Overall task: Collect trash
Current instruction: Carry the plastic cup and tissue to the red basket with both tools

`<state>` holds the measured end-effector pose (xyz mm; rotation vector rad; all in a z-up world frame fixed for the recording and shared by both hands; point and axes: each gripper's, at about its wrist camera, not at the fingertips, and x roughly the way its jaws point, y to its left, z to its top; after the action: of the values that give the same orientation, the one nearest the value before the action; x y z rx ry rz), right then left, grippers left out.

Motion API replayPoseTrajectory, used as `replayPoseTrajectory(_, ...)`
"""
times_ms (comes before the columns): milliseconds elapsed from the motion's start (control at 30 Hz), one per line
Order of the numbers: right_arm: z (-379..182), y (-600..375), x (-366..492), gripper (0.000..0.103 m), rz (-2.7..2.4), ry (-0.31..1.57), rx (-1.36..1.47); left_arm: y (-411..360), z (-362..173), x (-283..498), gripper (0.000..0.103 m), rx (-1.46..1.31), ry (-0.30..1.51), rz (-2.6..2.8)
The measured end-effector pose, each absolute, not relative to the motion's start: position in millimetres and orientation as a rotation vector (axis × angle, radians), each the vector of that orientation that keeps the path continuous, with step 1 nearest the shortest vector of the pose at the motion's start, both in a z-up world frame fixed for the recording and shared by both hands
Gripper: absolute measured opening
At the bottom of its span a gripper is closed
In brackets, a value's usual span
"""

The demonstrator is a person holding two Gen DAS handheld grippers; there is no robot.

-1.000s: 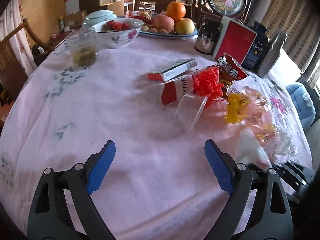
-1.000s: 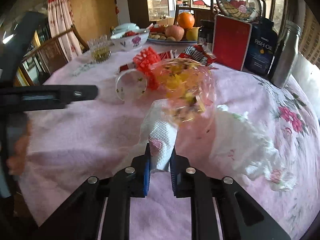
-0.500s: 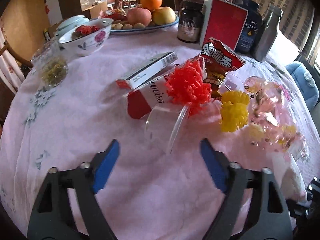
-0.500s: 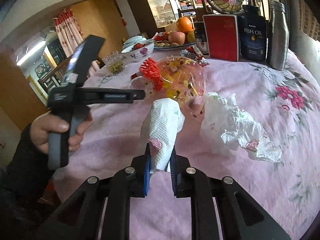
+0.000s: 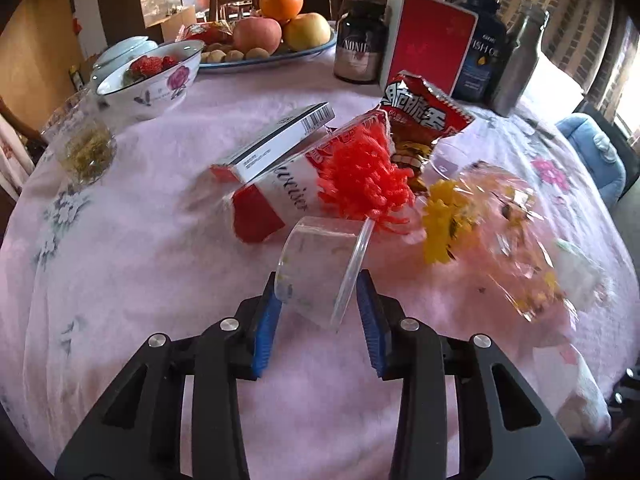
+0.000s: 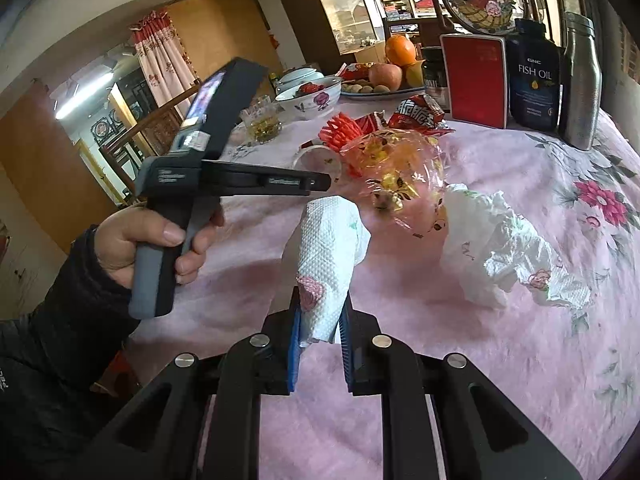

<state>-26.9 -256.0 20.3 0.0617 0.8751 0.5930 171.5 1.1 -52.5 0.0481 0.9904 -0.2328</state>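
A clear plastic cup (image 5: pixel 316 268) lies on its side on the pink tablecloth (image 5: pixel 140 260). My left gripper (image 5: pixel 318 284) is closing on it, with the blue pads touching its base and rim. My right gripper (image 6: pixel 320 312) is shut on a rolled white paper towel (image 6: pixel 328 248), held above the cloth. The right wrist view shows a hand (image 6: pixel 160 240) holding the left gripper (image 6: pixel 320 181) by the cup (image 6: pixel 316 160). A red foam net (image 5: pixel 360 176), a yellow foam net (image 5: pixel 444 216), crinkled cellophane (image 5: pixel 512 240), a red snack bag (image 5: pixel 420 112) and a crumpled tissue (image 6: pixel 500 248) lie close by.
Two flat packs (image 5: pixel 280 148) lie behind the cup. At the back stand a fruit plate (image 5: pixel 272 56), a flowered bowl (image 5: pixel 160 80), a glass (image 5: pixel 84 148), a dark jar (image 5: pixel 360 52), a red box (image 5: pixel 432 52), a fish oil bottle (image 6: pixel 536 76) and a steel flask (image 6: pixel 580 80).
My left gripper moved forward to the cup and its jaws narrowed from wide apart onto it. My right gripper lifted the paper towel a little and its view swung left.
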Motion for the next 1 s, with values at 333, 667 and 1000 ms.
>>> replayPoseTrajectory(333,25.3,-233.2,-37.6,0.017,0.621,0.873,0.027,50.5,-26.1,93.3,0.039,-0.010,0.921,-0.219)
replayPoseTrajectory(667,25.6,-152.6,-57.1,0.017,0.791,0.902,-0.073,137.3,-9.8,1.8,0.038,-0.121,0.829,-0.062)
replayPoseTrajectory(1000,48.8,-2.8,-95.8,0.017,1.132,0.873,-0.202,260.0,1.5,-106.3,0.038,-0.261,0.751,0.224)
